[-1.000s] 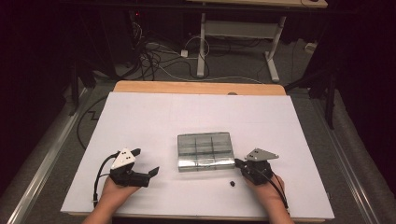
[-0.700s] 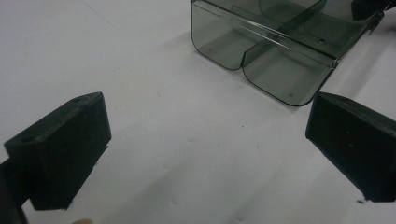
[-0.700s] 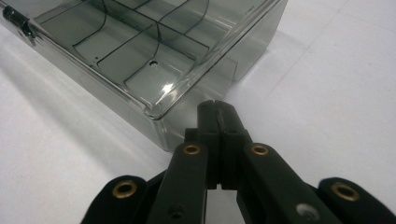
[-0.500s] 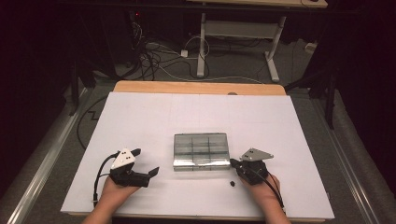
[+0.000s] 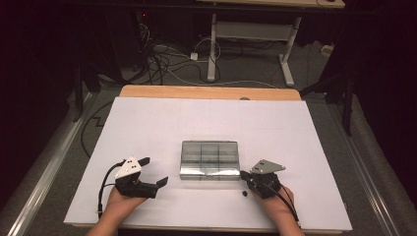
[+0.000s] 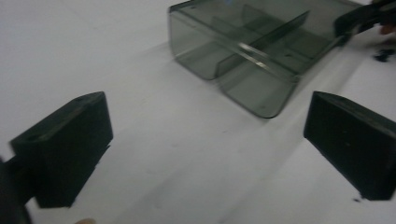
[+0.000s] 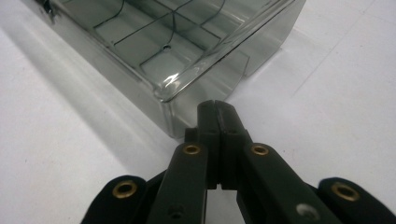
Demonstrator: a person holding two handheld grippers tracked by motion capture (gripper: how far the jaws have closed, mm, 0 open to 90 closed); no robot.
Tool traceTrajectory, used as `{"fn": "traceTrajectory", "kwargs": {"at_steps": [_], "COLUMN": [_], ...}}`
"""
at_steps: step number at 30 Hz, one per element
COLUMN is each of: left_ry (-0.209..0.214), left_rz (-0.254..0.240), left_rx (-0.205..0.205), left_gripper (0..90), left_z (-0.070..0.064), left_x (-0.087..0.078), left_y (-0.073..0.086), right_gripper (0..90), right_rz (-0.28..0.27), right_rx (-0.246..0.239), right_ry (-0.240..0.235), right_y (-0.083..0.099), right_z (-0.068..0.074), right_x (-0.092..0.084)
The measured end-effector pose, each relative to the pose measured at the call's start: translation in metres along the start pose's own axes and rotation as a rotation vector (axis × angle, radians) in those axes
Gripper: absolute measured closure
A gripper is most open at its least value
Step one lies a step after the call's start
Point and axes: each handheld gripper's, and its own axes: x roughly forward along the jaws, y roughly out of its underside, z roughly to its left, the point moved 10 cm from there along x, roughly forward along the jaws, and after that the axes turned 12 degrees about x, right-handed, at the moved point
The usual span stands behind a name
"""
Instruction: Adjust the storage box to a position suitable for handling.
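Clear compartment box (image 5: 210, 160) sits on the white desk (image 5: 162, 118) near its front edge, between the two hands. Since a second ago the box has shifted toward the person's left, with the right tongs (image 5: 242, 174) at its right front corner; this reads as a push to reposition the box rather than a lift. The right tongs are pressed together with nothing between them, and in the right gripper view their joined tips (image 7: 218, 116) stand at the box's corner wall (image 7: 196, 100); contact cannot be confirmed. The left tongs (image 5: 153, 171) are spread wide, pinch nothing, and have just been closing slightly; they rest apart from the box's left end. A small dark piece (image 5: 244, 194) lies on the desk just in front of the right tongs. Open desk extends behind the box and to both sides; the front edge lies close behind both hands, so room for further travel is leftward and rearward.
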Motion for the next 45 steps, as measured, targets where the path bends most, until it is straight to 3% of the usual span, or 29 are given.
{"fn": "traceTrajectory", "kwargs": {"at_steps": [3,5,7,9,13,16,23,28,33,39,42,45], "left_ry": [0.100,0.155,0.182,0.200,0.193,0.162,0.152,0.159,0.148,0.118,0.088,0.079], "left_rz": [0.024,0.043,0.055,0.058,0.075,0.112,0.135,0.116,0.085,0.059,0.060,0.059], "left_rx": [-0.012,0.015,0.025,0.023,0.023,0.032,0.031,0.014,-0.003,-0.086,-0.143,-0.151], "left_gripper": [28.5,46.8,62.0,65.9,78.8,81.5,82.7,79.1,76.4,77.0,78.0,83.6], "left_z": [-0.018,-0.030,-0.039,-0.046,-0.051,-0.049,-0.045,-0.044,-0.033,-0.019,-0.011,-0.007], "left_x": [0.006,0.009,0.010,0.012,0.020,0.028,0.034,0.026,0.016,0.010,0.011,0.013], "left_y": [-0.002,-0.002,-0.004,-0.006,-0.009,-0.008,-0.004,-0.002,0.002,0.003,0.003,0.004], "right_gripper": [90.0,90.0,90.0,90.0,90.0,90.0,90.0,90.0,90.0,90.0,90.0,90.0], "right_rz": [-0.012,-0.026,-0.048,-0.057,-0.084,-0.100,-0.103,-0.108,-0.119,-0.127,-0.132,-0.129], "right_rx": [0.005,0.015,0.027,0.027,0.028,0.036,0.041,0.046,0.030,0.027,0.047,0.047], "right_ry": [-0.004,-0.005,-0.008,-0.009,-0.015,-0.021,-0.032,-0.060,-0.079,-0.109,-0.129,-0.135], "right_y": [-0.001,-0.002,-0.005,-0.006,-0.010,-0.012,-0.013,-0.016,-0.020,-0.024,-0.025,-0.024], "right_z": [-0.001,-0.003,-0.004,-0.003,0.000,0.001,0.002,0.010,0.019,0.026,0.027,0.028], "right_x": [-0.004,-0.007,-0.014,-0.017,-0.025,-0.028,-0.030,-0.031,-0.032,-0.031,-0.030,-0.028]}}
